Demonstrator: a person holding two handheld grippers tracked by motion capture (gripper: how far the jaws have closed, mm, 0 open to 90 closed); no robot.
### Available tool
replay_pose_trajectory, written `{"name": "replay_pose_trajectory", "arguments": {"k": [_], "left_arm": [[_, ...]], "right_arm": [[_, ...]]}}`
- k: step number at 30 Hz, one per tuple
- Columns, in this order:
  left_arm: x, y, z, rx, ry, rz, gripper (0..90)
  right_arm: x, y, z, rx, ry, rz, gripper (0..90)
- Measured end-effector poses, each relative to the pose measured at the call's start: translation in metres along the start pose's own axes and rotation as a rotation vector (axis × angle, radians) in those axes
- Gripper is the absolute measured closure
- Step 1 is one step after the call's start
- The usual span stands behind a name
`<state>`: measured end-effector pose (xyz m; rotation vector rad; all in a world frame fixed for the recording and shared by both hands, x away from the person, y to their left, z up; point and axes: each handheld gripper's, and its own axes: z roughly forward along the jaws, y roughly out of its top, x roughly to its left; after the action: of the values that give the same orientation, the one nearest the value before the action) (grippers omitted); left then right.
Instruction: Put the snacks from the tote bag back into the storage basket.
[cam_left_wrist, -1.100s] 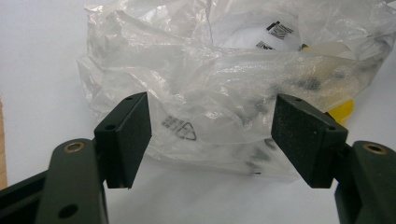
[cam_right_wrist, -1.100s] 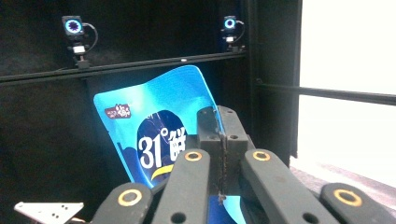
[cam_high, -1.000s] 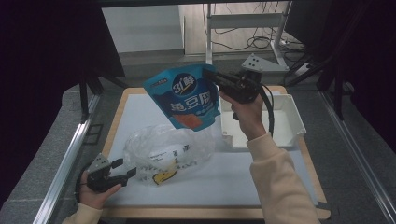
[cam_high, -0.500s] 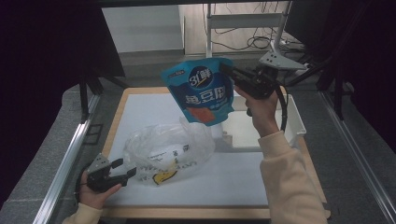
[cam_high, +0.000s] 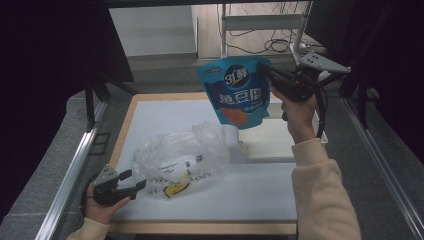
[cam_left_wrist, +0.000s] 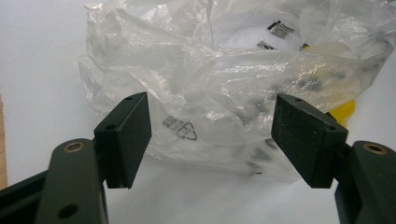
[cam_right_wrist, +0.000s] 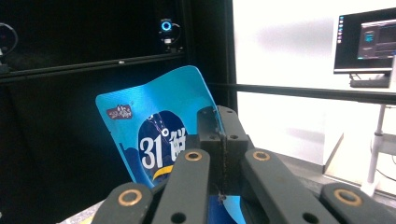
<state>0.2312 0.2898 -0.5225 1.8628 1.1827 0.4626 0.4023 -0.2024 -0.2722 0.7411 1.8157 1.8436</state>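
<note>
Hand-held gripper (cam_left_wrist: 212, 140) jaws apart before crumpled plastic bag (cam_left_wrist: 224, 74).

table (cam_high: 260, 205): white top, wood rim | on it: clear plastic bag (cam_high: 182, 157), white tray (cam_high: 272, 140)

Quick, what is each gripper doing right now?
Left gripper: open, jaws apart just in front of the crumpled clear plastic bag, holding nothing.
Right gripper: shut on the edge of the blue snack pouch, held up in the air.

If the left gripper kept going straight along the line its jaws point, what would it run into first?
Most likely the crumpled clear plastic bag. The left gripper has open jaws aimed at the bag's near edge, with bare white table between them. How much gap remains is hard to judge.
</note>
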Motion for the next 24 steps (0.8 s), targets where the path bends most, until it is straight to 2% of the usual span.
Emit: {"name": "replay_pose_trajectory", "arguments": {"k": [12, 24], "left_arm": [[0.0, 0.0, 0.0, 0.006, 0.001, 0.001, 28.9], [0.0, 0.0, 0.001, 0.007, 0.003, 0.003, 28.9]], "right_arm": [[-0.025, -0.006, -0.012, 0.002, -0.062, 0.008, 89.5], [-0.049, -0.023, -0.01, 0.033, -0.113, 0.015, 89.5]]}}
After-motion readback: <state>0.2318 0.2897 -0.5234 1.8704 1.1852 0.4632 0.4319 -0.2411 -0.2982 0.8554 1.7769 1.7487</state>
